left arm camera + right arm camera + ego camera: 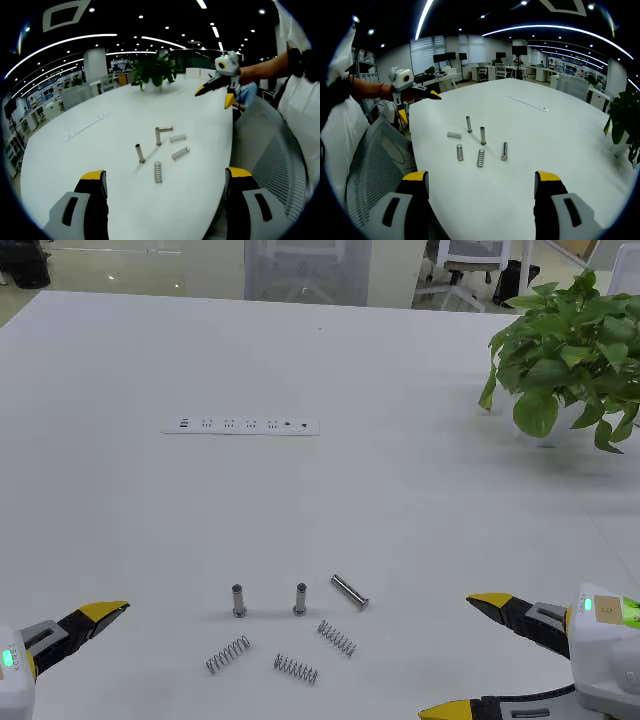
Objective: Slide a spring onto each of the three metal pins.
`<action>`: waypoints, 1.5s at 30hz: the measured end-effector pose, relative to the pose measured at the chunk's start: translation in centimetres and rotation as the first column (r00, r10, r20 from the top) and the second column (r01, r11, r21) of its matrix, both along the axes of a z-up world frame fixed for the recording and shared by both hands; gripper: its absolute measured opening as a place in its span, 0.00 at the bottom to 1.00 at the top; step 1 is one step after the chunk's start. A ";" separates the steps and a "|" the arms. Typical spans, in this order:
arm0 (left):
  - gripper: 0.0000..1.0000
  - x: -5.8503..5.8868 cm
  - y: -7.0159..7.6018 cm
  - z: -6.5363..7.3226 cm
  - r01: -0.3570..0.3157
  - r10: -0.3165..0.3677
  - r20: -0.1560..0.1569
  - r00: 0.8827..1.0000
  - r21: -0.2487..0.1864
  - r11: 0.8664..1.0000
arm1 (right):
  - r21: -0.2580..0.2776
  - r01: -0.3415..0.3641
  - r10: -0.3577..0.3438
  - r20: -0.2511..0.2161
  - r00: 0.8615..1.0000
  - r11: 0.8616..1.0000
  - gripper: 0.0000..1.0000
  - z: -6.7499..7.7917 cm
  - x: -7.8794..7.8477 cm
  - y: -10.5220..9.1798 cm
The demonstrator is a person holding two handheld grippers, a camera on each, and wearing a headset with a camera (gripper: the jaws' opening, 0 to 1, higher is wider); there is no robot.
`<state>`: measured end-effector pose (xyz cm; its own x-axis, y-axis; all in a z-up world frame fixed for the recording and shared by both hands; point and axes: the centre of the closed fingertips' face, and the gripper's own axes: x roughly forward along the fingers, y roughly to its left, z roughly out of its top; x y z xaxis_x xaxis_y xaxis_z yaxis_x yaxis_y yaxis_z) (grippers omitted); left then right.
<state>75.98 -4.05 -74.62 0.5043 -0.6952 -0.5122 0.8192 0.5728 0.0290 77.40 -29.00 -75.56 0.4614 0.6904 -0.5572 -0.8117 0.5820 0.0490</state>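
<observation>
A broad white table fills an open office lit by long ceiling strips. Near its front edge two pins stand upright, with a third pin lying at their 3 o'clock. Three loose springs lie at their 6 o'clock. A socket strip sits at 12 and a potted plant at 2. The left gripper and right gripper hover on either side, jaws wide apart.

White table; silver pins; springs seemingly grey.

White table: three pins, three springs, socket strip, potted plant.
</observation>
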 end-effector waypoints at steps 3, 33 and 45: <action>1.00 0.1 -0.1 0.1 0.001 -0.001 0.002 1.000 -0.001 1.000 | -0.001 0.001 -0.001 -0.001 1.000 1.000 0.88 -0.1 0.2 -0.2; 1.00 0.1 -0.6 -0.2 0.005 -0.005 -0.006 1.000 -0.017 1.000 | -0.018 -0.013 0.013 -0.018 1.000 1.000 0.88 -0.4 0.6 0.0; 0.99 0.8 -0.8 -0.3 0.002 -0.002 -0.012 1.000 -0.036 0.999 | -0.044 -0.038 0.037 -0.021 0.999 0.998 0.84 0.1 3.1 1.4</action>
<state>76.79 -4.81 -74.95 0.4971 -0.7141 -0.4930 0.8204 0.5718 -0.0010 80.46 -27.57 -75.50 0.4241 0.6814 -0.5965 -0.8323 0.5529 0.0399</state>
